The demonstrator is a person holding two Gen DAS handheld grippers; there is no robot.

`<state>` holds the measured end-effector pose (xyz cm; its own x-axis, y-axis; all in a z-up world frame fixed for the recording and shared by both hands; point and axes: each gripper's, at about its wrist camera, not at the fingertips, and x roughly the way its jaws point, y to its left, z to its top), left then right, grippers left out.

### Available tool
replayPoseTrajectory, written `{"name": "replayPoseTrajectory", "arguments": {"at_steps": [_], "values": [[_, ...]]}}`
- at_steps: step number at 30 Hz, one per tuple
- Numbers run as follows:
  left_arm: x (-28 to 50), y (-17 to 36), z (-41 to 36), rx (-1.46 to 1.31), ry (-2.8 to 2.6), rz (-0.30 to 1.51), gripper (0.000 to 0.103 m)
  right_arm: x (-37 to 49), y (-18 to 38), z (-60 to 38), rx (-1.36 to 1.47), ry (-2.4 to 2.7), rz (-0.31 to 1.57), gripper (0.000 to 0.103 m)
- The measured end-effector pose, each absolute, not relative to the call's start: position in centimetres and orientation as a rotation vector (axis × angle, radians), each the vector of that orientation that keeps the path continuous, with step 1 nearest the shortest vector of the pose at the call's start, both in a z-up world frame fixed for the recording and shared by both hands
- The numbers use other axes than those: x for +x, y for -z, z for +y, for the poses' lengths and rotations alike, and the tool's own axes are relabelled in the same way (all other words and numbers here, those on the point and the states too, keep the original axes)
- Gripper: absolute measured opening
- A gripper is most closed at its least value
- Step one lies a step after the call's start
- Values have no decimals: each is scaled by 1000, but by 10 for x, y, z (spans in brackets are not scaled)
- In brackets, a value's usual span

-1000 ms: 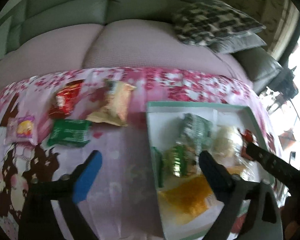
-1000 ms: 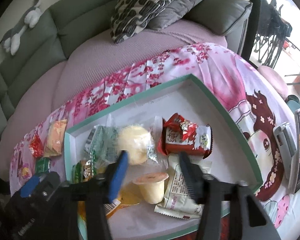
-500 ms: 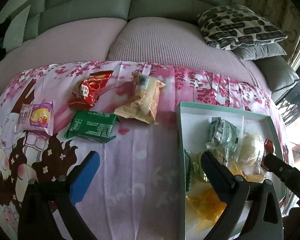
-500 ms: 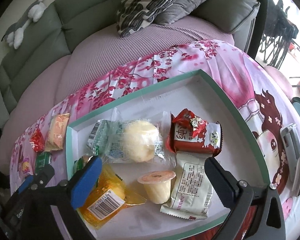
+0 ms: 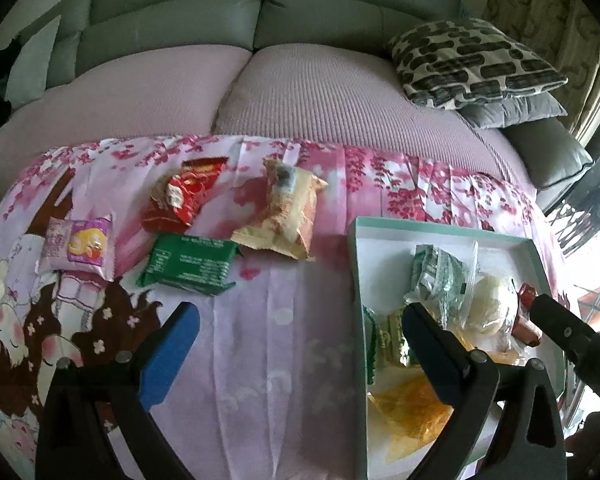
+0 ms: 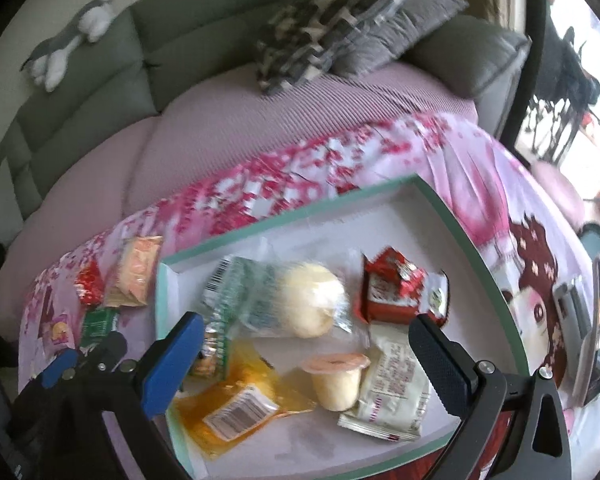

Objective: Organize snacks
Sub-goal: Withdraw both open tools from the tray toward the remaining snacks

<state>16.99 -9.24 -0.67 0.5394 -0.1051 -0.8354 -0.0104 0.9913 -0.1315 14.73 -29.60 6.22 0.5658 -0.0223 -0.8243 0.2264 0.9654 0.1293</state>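
Fingers of left gripper (image 5: 296, 344) spread wide, empty, over the pink cloth (image 5: 284, 380). Right gripper (image 6: 306, 344) likewise spread, empty, above the tray (image 6: 472, 248) at the counter's right end, holding bun (image 6: 308, 300), jelly cup (image 6: 336, 380), red pack (image 6: 392, 292). Farther left on the cloth: green packet (image 5: 190, 264), tan bag (image 5: 284, 216), red bag (image 5: 180, 196), pink packet (image 5: 78, 248).
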Motion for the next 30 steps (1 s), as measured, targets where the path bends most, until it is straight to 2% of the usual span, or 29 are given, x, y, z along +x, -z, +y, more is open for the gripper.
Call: {"name": "replayPoseTrajectory", "arguments": {"at_steps": [4, 18, 30], "values": [[169, -1, -80, -105, 12, 977, 101, 150, -67, -276, 172, 164, 945, 103], [165, -11, 18, -206, -264, 959, 101, 157, -57, -236, 225, 25, 948, 103], [153, -6, 101, -352, -370, 966, 101, 160, -42, -163, 76, -76, 964, 103]]}}
